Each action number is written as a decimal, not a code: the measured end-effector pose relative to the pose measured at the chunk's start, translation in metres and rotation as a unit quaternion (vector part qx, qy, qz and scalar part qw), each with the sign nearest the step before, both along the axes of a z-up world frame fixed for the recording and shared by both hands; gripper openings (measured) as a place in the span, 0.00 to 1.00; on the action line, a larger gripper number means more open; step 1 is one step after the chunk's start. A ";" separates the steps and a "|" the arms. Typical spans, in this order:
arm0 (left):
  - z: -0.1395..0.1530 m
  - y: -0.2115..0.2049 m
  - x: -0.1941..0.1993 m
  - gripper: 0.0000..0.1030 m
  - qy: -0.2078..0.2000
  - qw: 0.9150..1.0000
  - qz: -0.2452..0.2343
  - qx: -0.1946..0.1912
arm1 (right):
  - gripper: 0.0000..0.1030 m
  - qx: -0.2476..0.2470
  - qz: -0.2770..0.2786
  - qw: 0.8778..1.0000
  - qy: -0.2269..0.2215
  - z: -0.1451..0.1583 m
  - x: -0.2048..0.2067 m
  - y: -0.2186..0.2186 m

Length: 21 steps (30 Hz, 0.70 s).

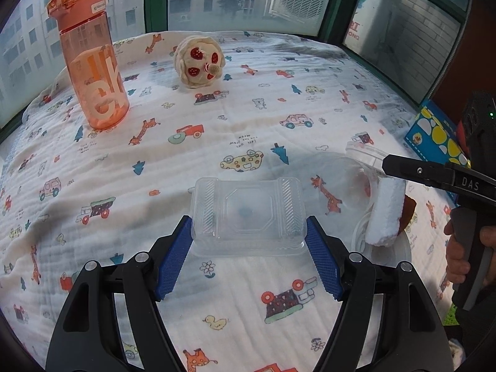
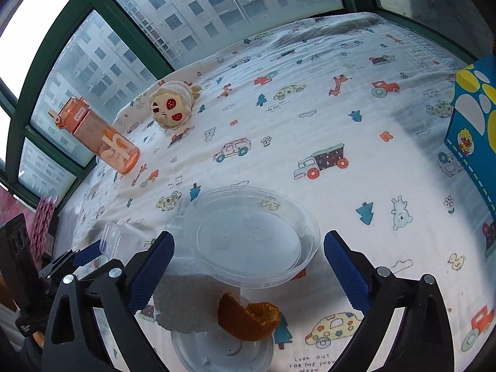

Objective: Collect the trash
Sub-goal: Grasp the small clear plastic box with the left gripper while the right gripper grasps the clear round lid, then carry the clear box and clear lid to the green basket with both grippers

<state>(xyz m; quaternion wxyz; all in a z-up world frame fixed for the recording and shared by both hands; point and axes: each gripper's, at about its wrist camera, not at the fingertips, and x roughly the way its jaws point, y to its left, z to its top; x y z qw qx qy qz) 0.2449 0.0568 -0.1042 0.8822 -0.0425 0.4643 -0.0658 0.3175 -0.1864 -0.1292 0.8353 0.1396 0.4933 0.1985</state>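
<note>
My left gripper (image 1: 249,248) has its blue pads against both short sides of a clear rectangular plastic box (image 1: 248,214) on the printed blanket. In the right wrist view the same box (image 2: 124,235) shows at the lower left. My right gripper (image 2: 249,266) stands wide open around a clear round bowl (image 2: 254,241), with a gap on each side. Just below the bowl lie a crumpled white tissue (image 2: 183,303) and an orange peel (image 2: 248,316), both on a round clear lid (image 2: 223,350). One right finger (image 1: 403,167) hangs over the tissue (image 1: 384,214).
An orange water bottle (image 1: 93,62) stands at the back left and a plush toy (image 1: 198,62) lies behind the middle. A blue box with yellow spots (image 2: 474,130) stands at the right edge. Windows close off the far side of the cartoon-printed blanket (image 1: 279,99).
</note>
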 end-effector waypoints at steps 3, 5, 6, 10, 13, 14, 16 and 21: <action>-0.002 0.001 0.001 0.70 0.003 1.000 0.001 -0.001 | 0.91 0.007 -0.001 1.000 0.007 -0.006 0.004 0.001; -0.002 0.000 0.001 0.70 0.004 1.000 0.000 -0.002 | 0.91 0.015 -0.003 1.000 0.009 -0.009 0.006 0.000; -0.003 0.000 0.001 0.70 0.004 1.000 0.000 -0.002 | 0.91 0.018 -0.004 1.000 0.009 -0.009 0.006 0.000; -0.003 -0.001 0.001 0.70 0.006 1.000 0.000 -0.001 | 0.86 0.023 -0.013 1.000 0.005 -0.008 0.004 -0.002; -0.002 -0.001 -0.001 0.70 0.007 1.000 0.002 -0.002 | 0.86 0.024 -0.021 0.999 -0.001 -0.003 -0.002 -0.005; 0.000 -0.002 -0.002 0.70 0.006 1.000 0.001 -0.002 | 0.86 0.022 -0.023 0.999 -0.006 0.000 -0.005 -0.006; 0.004 -0.002 -0.006 0.70 0.001 1.000 0.000 -0.002 | 0.86 0.021 -0.029 0.999 -0.019 0.008 -0.013 -0.010; 0.020 -0.006 -0.019 0.70 -0.011 1.000 -0.005 -0.005 | 0.86 0.023 -0.037 0.998 -0.043 0.033 -0.042 -0.023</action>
